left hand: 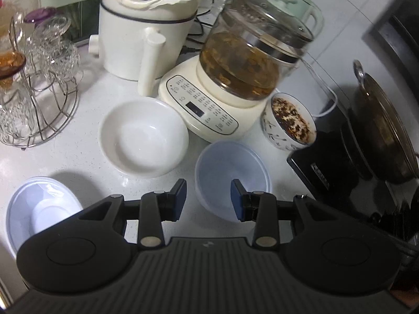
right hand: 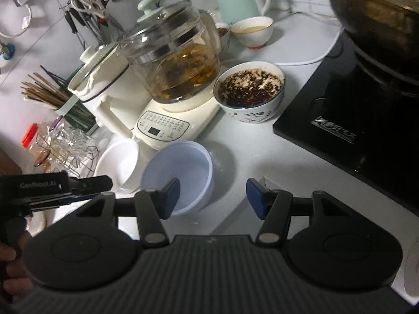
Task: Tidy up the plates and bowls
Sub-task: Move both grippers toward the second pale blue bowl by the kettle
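Observation:
A white ceramic bowl [left hand: 144, 136] stands on the white counter in the left wrist view, left of a pale blue plastic bowl [left hand: 233, 175]. Another pale blue bowl [left hand: 39, 209] sits at the near left. My left gripper [left hand: 208, 200] is open and empty, hovering just before the middle blue bowl's left rim. In the right wrist view the blue bowl [right hand: 180, 175] and the white bowl [right hand: 117, 164] stand side by side. My right gripper [right hand: 213, 196] is open and empty, its left finger over the blue bowl's near rim. The left gripper [right hand: 86, 185] shows at the left there.
A glass kettle on a cream base [left hand: 209, 104], a white cooker [left hand: 146, 26], a patterned bowl of dark food [left hand: 288, 123], a wire rack of glasses [left hand: 34, 78] and a black induction hob [right hand: 353, 120] with a pan crowd the counter.

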`<state>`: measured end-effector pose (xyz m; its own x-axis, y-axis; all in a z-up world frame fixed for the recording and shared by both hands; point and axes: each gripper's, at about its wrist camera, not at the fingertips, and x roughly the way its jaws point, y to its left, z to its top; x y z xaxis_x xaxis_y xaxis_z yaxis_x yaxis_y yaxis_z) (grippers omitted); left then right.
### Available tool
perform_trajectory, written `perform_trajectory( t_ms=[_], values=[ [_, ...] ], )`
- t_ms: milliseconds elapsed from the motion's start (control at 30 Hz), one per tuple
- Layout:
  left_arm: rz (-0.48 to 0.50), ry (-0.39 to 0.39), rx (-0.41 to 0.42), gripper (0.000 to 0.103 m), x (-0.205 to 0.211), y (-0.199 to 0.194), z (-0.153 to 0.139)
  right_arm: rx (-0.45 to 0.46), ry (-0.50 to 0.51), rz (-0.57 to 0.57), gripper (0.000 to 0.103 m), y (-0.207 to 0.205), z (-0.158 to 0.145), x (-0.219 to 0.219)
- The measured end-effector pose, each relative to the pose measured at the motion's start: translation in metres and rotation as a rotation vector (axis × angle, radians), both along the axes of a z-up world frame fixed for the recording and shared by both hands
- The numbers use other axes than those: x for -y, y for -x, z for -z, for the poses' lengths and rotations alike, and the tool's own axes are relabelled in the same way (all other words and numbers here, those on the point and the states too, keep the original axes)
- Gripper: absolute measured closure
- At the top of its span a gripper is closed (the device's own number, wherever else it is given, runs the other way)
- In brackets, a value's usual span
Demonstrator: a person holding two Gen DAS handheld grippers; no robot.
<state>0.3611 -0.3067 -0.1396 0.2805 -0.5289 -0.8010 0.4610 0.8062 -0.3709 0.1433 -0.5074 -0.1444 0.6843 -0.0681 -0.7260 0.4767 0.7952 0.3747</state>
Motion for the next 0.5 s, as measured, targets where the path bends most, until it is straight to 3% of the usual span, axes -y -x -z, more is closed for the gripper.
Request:
perform_trajectory(
  t_ms=[267,500],
  values=[
    [-0.028,-0.017,-0.052,0.061,0.017,-0.016,0.026,-0.023,-0.097,-0.047,0.046,-0.033,0.027,0.013],
    [-0.029,-0.025,-0.128,0.061,0.031,-0.026,0.05,-0.038,-0.102,-0.053,0.046,-0.055,0.045,0.014]
  ],
)
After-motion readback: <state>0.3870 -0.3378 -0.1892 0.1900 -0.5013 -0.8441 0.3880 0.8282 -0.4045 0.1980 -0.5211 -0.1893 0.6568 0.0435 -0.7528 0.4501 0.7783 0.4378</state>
